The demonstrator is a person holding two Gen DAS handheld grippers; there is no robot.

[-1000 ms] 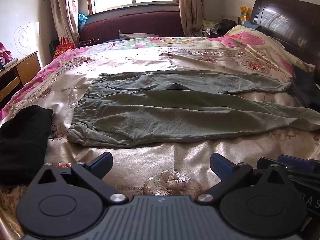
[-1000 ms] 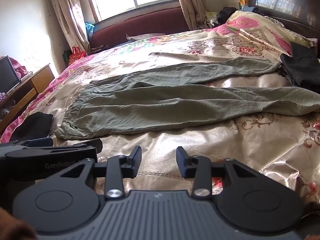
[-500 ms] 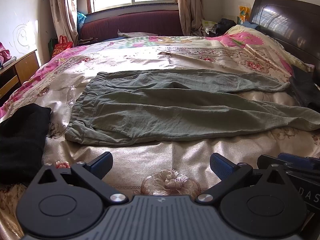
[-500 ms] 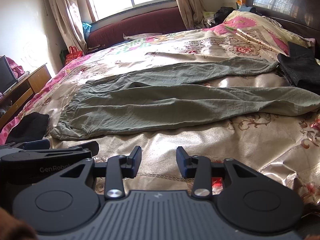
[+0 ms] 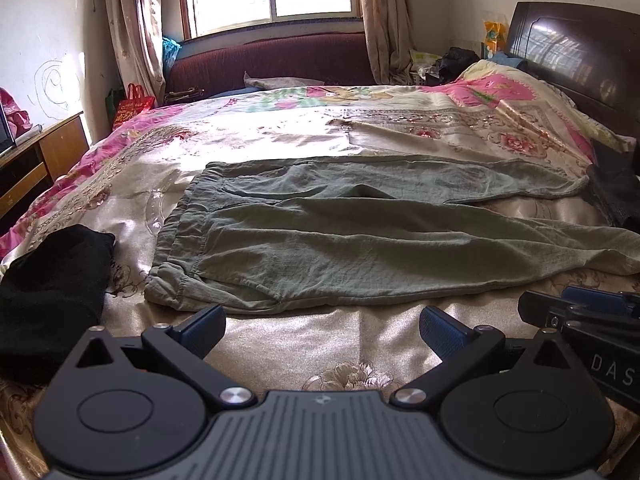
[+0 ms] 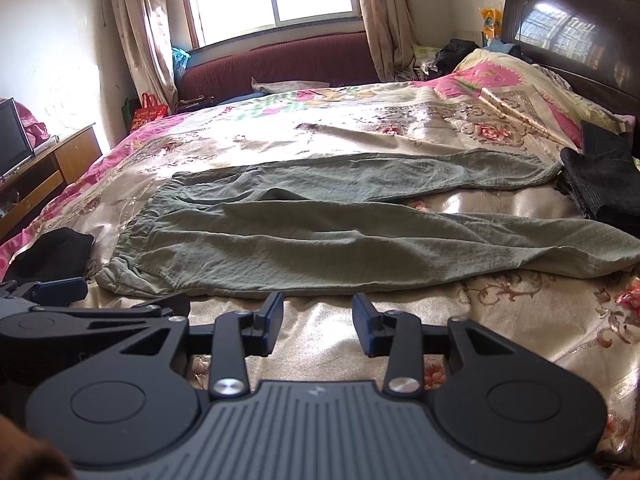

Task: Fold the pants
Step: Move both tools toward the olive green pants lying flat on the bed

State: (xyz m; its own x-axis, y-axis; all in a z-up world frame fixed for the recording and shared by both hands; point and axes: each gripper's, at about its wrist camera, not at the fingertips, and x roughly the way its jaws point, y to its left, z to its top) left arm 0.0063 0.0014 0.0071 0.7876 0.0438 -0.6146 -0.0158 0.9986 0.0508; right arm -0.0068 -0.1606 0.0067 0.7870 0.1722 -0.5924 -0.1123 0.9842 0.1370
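Grey-green pants (image 5: 360, 240) lie flat across the floral bedspread, waistband at the left, both legs stretched to the right; they also show in the right wrist view (image 6: 340, 232). My left gripper (image 5: 322, 326) is wide open and empty, just short of the pants' near edge by the waistband. My right gripper (image 6: 318, 320) is open with a narrower gap, empty, short of the near leg's edge. Each gripper shows at the edge of the other's view.
A black garment (image 5: 48, 292) lies at the left of the bed. Dark folded clothing (image 6: 604, 184) lies at the right near the leg cuffs. A dark headboard (image 6: 568, 36) stands at the right, a wooden cabinet (image 6: 48, 176) at the left, a maroon sofa (image 5: 272, 60) beyond.
Both grippers have moved a little forward toward the pants and tilted up slightly. The jaws have kept their openings. The pants have not moved.
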